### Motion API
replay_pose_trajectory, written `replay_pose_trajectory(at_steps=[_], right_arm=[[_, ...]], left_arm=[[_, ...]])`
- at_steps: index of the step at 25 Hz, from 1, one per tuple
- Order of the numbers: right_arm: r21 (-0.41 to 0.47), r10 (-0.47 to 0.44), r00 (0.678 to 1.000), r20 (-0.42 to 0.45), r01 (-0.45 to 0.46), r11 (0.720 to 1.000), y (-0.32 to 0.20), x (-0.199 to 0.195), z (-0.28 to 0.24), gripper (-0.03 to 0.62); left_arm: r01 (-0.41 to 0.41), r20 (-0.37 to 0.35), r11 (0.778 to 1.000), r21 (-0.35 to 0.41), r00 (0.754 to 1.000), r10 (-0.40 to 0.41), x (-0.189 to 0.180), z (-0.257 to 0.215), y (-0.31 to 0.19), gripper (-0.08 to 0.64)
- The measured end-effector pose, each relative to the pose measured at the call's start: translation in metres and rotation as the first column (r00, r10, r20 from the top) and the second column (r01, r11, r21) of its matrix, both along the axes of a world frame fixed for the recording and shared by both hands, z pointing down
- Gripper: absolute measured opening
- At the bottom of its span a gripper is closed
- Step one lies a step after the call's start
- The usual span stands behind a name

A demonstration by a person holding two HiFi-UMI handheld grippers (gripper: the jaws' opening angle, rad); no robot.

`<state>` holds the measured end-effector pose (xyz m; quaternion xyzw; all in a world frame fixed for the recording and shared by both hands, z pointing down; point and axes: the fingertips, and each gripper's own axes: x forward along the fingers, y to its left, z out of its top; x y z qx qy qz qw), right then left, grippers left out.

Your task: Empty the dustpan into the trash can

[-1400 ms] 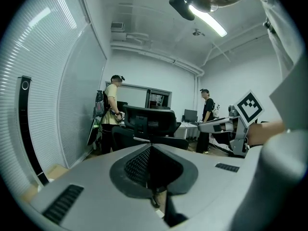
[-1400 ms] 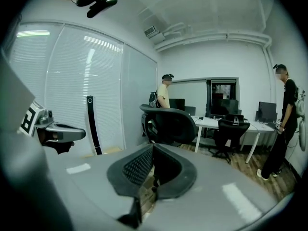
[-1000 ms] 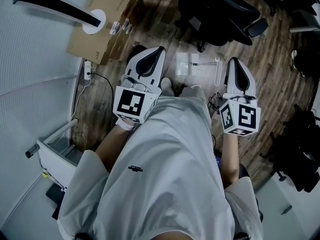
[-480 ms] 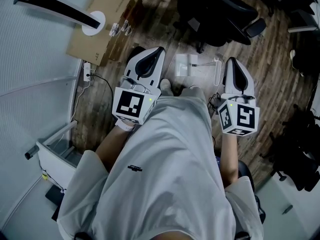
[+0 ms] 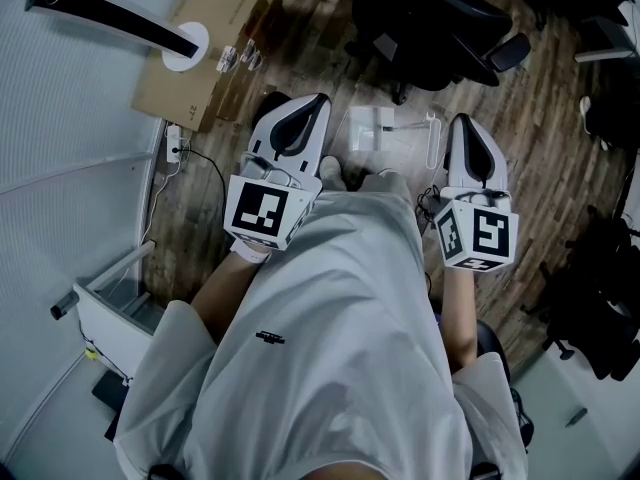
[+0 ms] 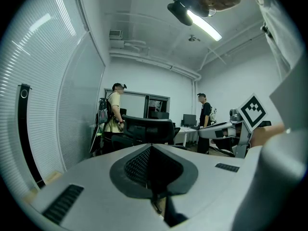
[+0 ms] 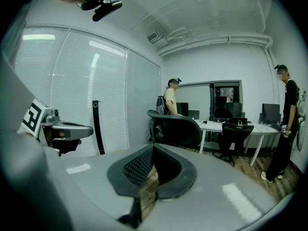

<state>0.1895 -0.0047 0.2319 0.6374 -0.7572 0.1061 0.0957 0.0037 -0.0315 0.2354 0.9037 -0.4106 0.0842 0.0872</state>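
In the head view my left gripper [image 5: 302, 111] and right gripper [image 5: 468, 130] are held side by side at waist height above the wooden floor, both shut and empty. On the floor between their tips lies a pale, see-through flat thing [image 5: 371, 128] that looks like the dustpan, with a thin white handle [image 5: 436, 144] beside it. In the left gripper view the jaws [image 6: 152, 163] meet with nothing between them; the right gripper view shows its jaws [image 7: 153, 163] closed likewise. No trash can is clearly recognisable.
A cardboard box [image 5: 205, 53] stands on the floor at upper left, a black curved post [image 5: 110, 10] on a white disc on top. Black office chairs [image 5: 440, 18] stand ahead. A white box-like unit [image 5: 108, 313] is at lower left. Two people [image 6: 114, 114] stand by desks.
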Motion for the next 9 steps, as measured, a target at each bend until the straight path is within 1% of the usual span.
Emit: replay_pose_trajectory(at_steps=[9], right_arm=[[0.002, 0.000, 1.000, -0.001, 0.000, 1.000, 0.0022, -0.0002, 0.0021, 0.012]], left_arm=[[-0.004, 0.002, 1.000, 0.005, 1.000, 0.004, 0.0006, 0.0006, 0.0021, 0.006]])
